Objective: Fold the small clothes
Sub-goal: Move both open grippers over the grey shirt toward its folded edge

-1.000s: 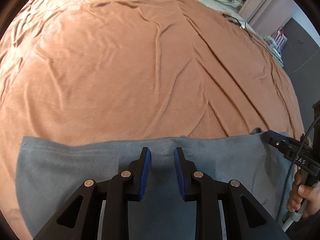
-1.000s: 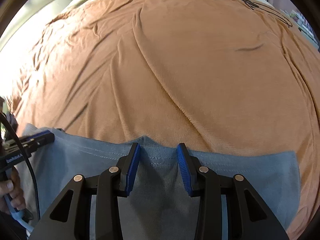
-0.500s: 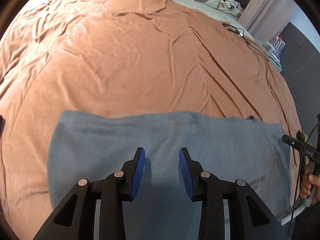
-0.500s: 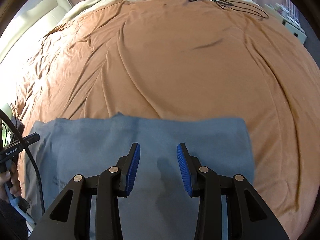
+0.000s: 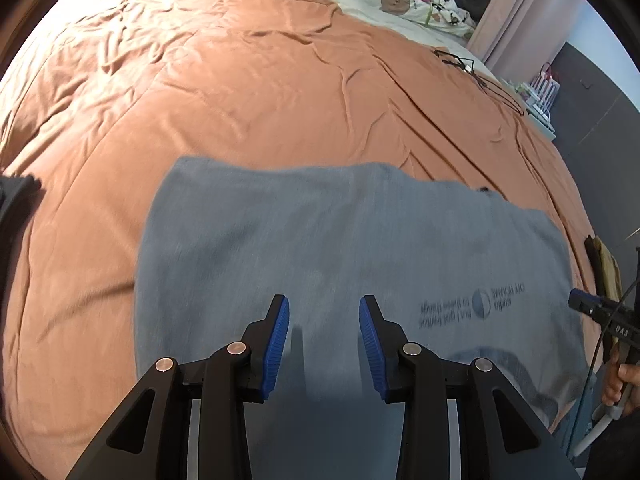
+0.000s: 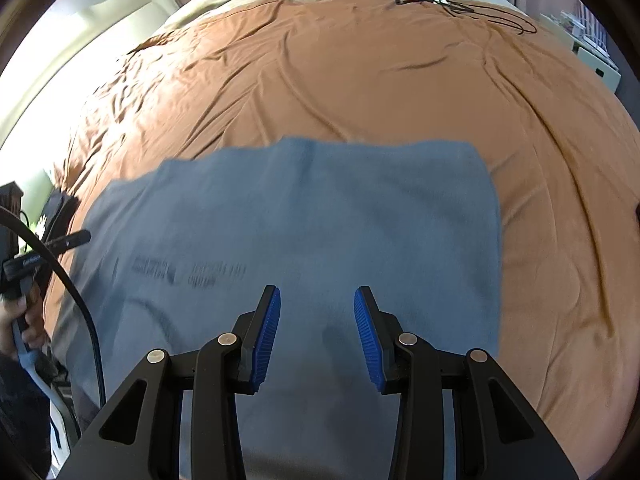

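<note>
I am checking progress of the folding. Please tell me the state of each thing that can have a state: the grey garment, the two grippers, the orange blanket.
Grey garment: lying flat on the blanket, print visible, held by no gripper.
Left gripper: open, nothing between the pads.
Right gripper: open, empty.
Orange blanket: spread out, wrinkled.

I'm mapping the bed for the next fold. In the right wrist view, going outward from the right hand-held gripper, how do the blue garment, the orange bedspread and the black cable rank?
From the right hand-held gripper:
1. Blue garment, directly beneath and ahead.
2. Orange bedspread, beyond the garment's far edge.
3. Black cable, at the far end, upper right.
</note>
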`<state>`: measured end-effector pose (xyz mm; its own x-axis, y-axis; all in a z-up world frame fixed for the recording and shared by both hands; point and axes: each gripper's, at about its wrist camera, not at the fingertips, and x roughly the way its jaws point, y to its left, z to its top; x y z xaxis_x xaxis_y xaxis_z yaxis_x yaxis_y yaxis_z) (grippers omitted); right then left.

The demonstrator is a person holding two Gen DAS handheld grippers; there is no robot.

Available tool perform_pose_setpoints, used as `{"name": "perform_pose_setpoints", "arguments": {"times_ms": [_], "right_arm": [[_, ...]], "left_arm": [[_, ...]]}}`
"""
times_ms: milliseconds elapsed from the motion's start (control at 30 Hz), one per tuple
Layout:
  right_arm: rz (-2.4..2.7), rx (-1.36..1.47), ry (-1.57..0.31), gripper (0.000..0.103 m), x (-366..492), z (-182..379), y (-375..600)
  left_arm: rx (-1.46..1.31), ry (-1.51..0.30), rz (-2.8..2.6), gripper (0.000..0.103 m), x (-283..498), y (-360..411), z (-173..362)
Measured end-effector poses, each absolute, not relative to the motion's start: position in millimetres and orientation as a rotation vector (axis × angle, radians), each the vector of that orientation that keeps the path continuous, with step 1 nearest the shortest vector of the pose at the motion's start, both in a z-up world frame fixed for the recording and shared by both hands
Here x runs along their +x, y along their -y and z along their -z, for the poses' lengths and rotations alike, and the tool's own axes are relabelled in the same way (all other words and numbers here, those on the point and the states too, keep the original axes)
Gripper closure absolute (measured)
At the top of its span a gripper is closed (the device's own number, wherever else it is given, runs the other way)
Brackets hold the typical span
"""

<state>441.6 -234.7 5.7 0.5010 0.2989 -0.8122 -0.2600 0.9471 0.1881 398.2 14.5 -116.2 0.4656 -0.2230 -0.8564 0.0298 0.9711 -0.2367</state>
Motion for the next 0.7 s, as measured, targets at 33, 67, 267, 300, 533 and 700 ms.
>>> {"name": "perform_pose_setpoints", "arguments": {"times_ms": [33, 67, 267, 300, 533, 700], "right_arm": [[-0.345, 0.035, -0.992, 0.067, 436, -4, 236], [-0.352, 0.024, -0.993, 0.067, 429, -1, 237], [-0.365, -0.006, -0.993, 0.067, 396, 5, 250], [-0.363, -0.011, -0.990, 0.067, 390, 6, 252], [-0.358, -0.033, -0.954, 0.067, 355, 14, 254], [-0.331, -0.012, -0.967, 0.069, 341, 25, 264]], "left_arm": [[-0.205, -1.075, 0.155, 0.064, 391, -16, 118], [-0.209, -1.073, 0.154, 0.064, 386, -18, 119], [-0.229, -1.041, 0.143, 0.064, 352, -27, 120], [-0.231, -1.036, 0.139, 0.064, 346, -28, 120], [-0.250, -1.020, 0.141, 0.064, 316, -31, 121], [-0.247, -1.018, 0.152, 0.064, 298, -26, 124]]}}
